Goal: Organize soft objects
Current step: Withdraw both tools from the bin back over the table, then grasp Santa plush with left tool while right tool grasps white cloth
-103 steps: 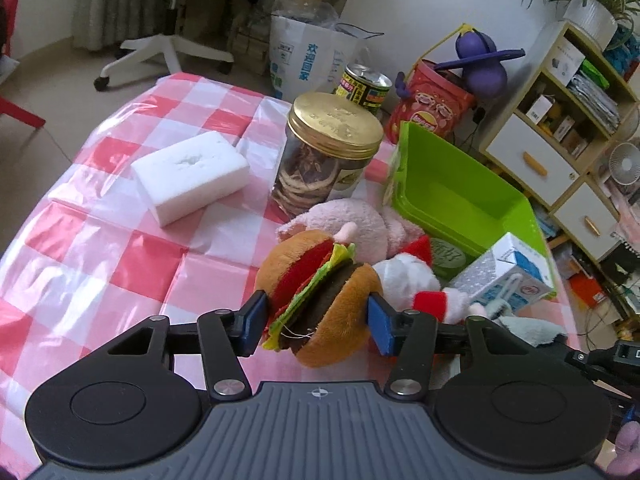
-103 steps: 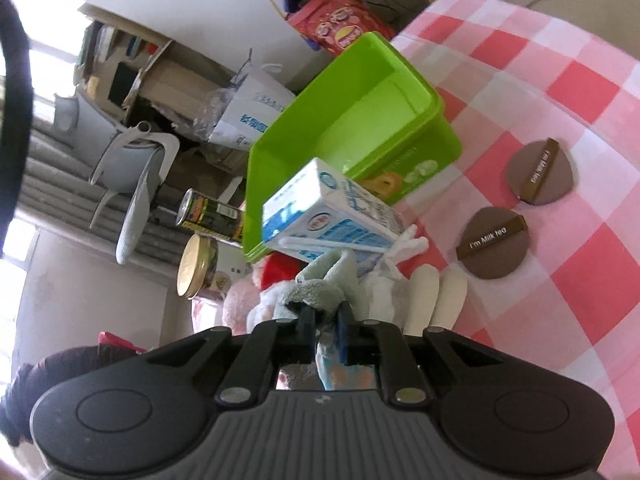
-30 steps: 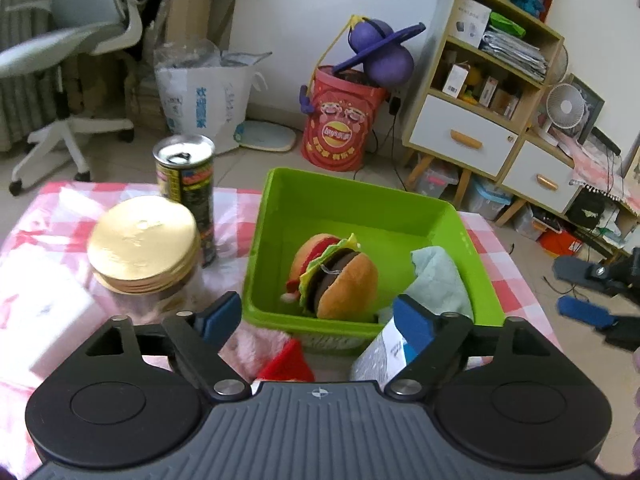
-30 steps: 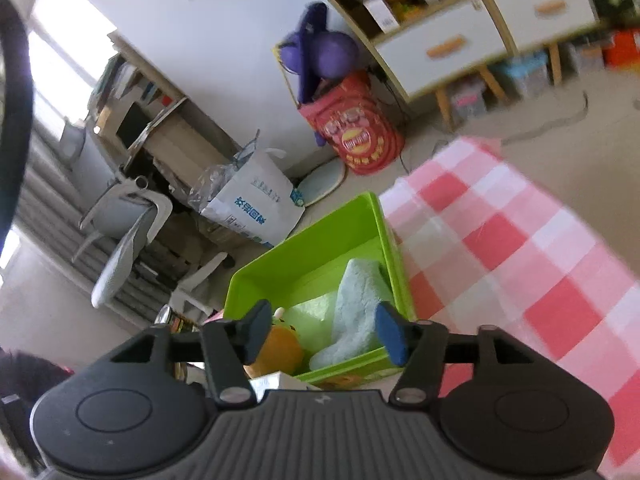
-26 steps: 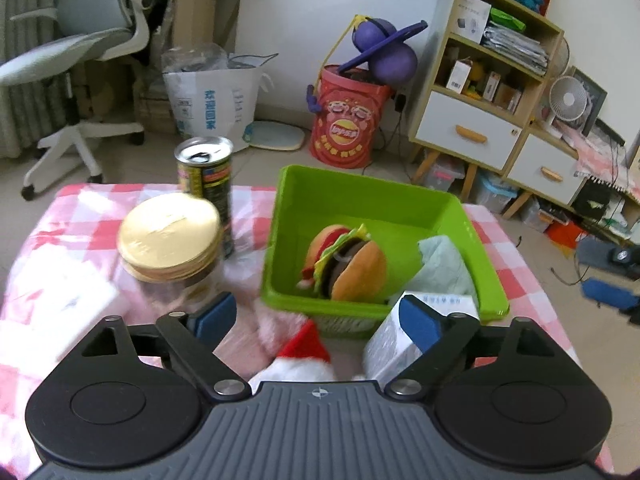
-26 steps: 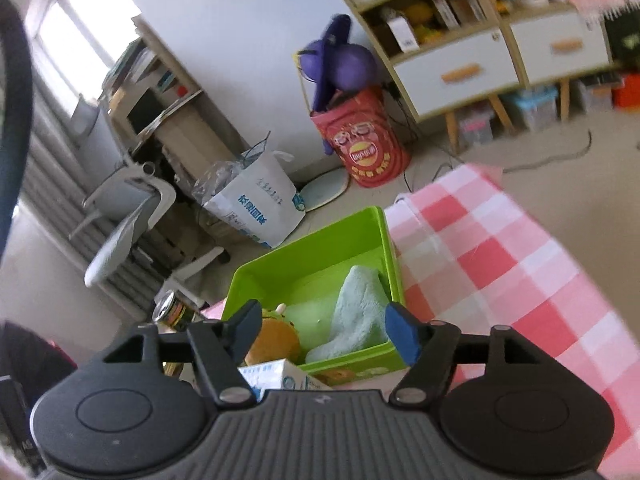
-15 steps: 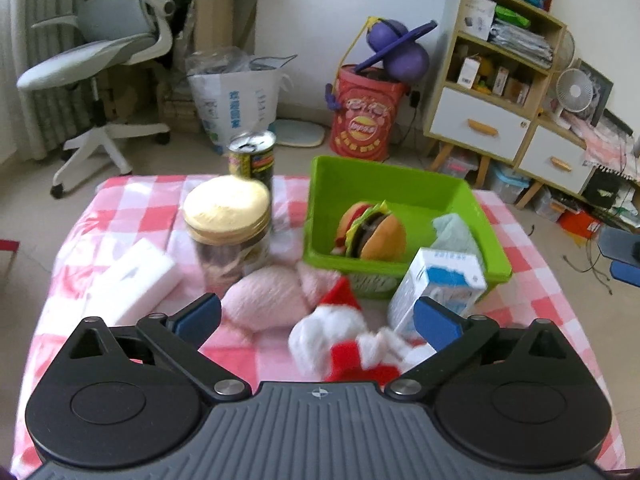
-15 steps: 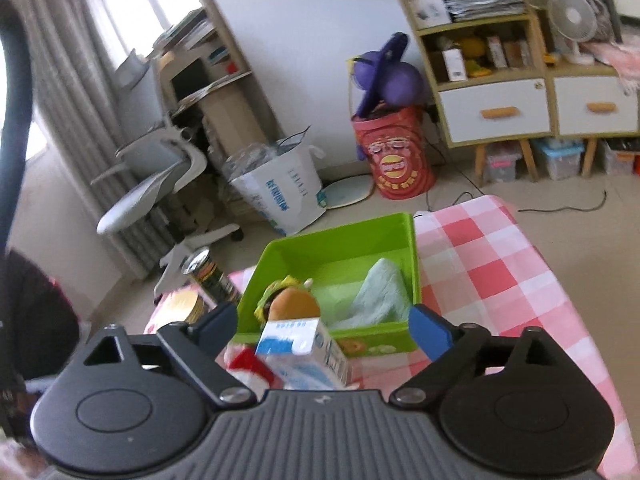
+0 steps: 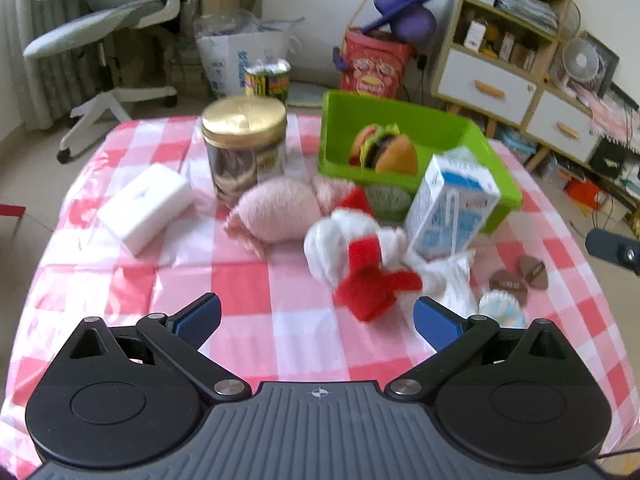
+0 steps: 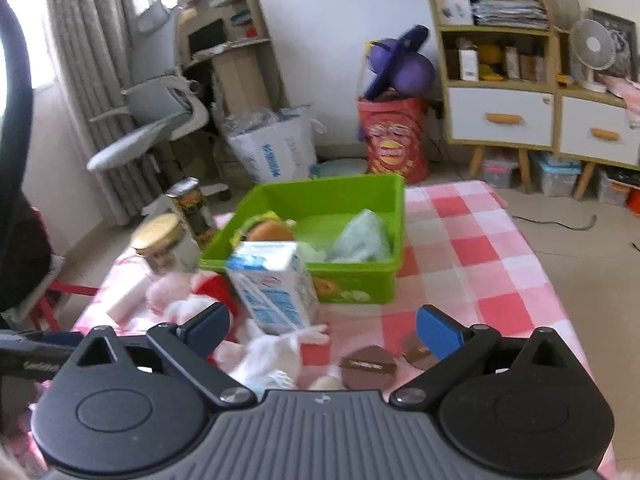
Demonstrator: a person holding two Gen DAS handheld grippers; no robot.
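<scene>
A green bin [image 9: 440, 128] stands at the back of the checked table and holds a plush burger [image 9: 384, 152]. In the right wrist view the bin [image 10: 360, 284] also holds a pale green cloth [image 10: 362, 238]. A pink plush [image 9: 280, 212] and a red and white Santa plush [image 9: 356, 256] lie on the table in front of the bin. A white soft toy [image 9: 452, 280] lies right of the Santa. My left gripper [image 9: 316, 320] is open and empty, above the table's near side. My right gripper [image 10: 322, 330] is open and empty, raised near the white toy [image 10: 272, 356].
A milk carton [image 9: 452, 208] stands against the bin's front. A gold-lidded jar [image 9: 244, 148], a tin can [image 9: 268, 80] and a white foam block [image 9: 146, 206] sit at the left. Brown coasters [image 9: 516, 280] lie at the right. An office chair and shelves stand beyond the table.
Both grippers let go of the burger and the cloth into the bin, opened wide and drew back and up from it. The whole table has come into view.
</scene>
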